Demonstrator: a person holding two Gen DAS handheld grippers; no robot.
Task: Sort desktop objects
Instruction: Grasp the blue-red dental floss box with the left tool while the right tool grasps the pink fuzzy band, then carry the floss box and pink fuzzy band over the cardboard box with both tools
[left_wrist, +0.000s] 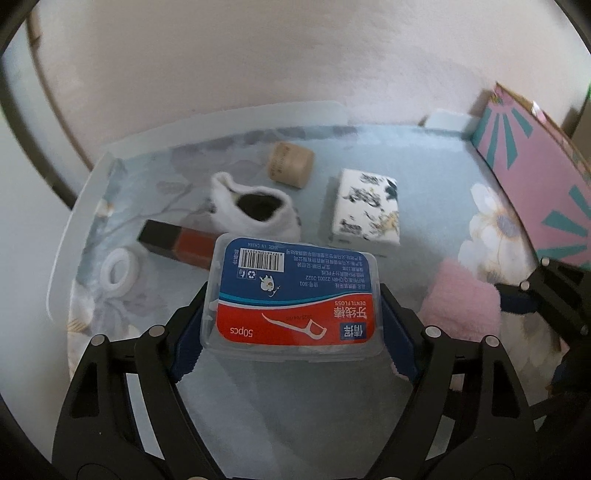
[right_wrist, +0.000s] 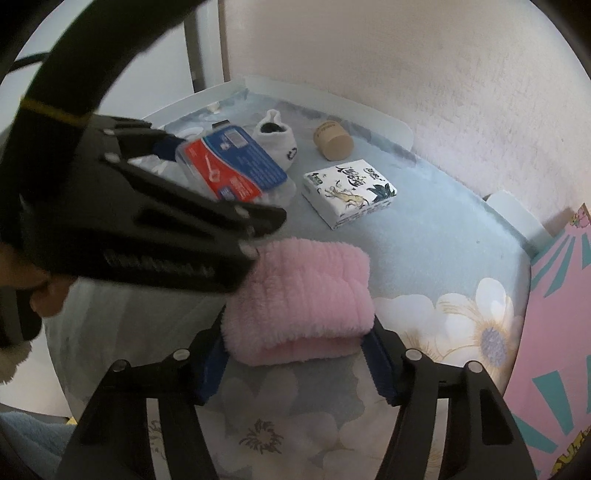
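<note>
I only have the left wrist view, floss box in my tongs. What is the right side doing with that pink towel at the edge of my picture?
Observer: The right tongs straddle the folded pink towel, a pad at each end.
Operator: Anything past the towel on its right?
Observer: A big white flower print on the blue cloth, then a pink box.
Operator: Is my floss box clear of the table?
Observer: From the right wrist, the floss box sits in the left tongs, apparently above the cloth; the height is hard to judge.
</note>
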